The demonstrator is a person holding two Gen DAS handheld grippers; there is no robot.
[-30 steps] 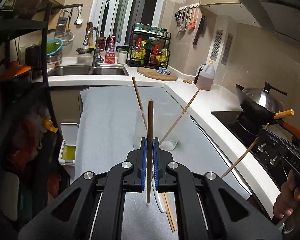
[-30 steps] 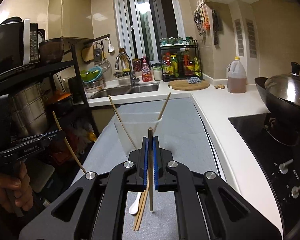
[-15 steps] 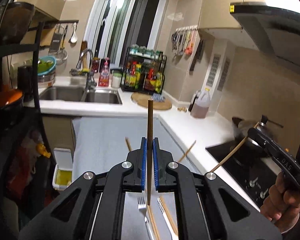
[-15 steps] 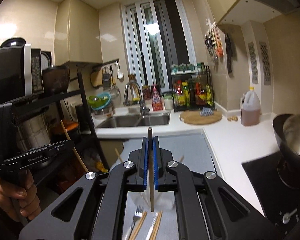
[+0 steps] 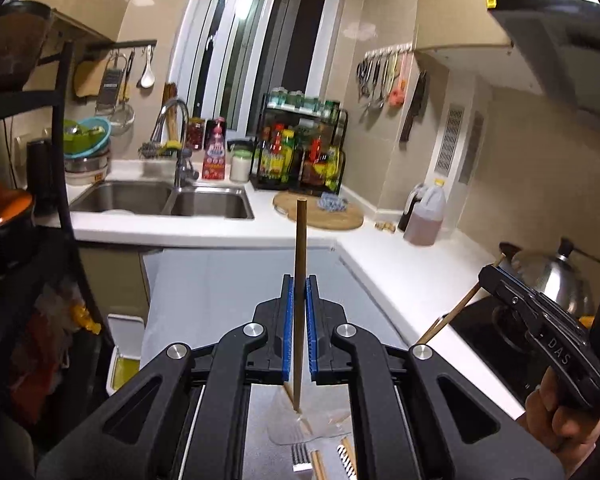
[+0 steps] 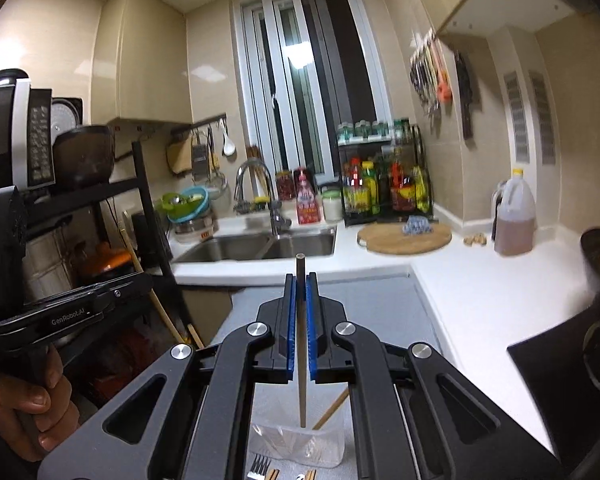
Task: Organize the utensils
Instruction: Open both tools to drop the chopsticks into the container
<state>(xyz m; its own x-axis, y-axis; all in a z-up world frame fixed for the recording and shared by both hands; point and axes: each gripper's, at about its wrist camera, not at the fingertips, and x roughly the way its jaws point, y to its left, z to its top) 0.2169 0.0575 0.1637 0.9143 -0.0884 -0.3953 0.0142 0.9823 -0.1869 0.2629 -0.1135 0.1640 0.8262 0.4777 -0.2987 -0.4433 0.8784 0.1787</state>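
Note:
My left gripper is shut on a brown chopstick that stands upright between the blue pads. Below it, on the grey mat, stands a clear plastic cup with a chopstick leaning in it; a fork and more chopsticks lie in front. My right gripper is shut on another upright chopstick, whose lower tip hangs just above the cup. Each gripper shows in the other's view, held in a hand: the right gripper and the left gripper.
A double sink and faucet sit at the back, with a bottle rack, round cutting board and oil jug along the white counter. A wok sits on the stove at right. Black shelving stands at left.
Both grippers have risen and drawn back from the cup, which has slid to the bottom of both views. Each still grips its chopstick.

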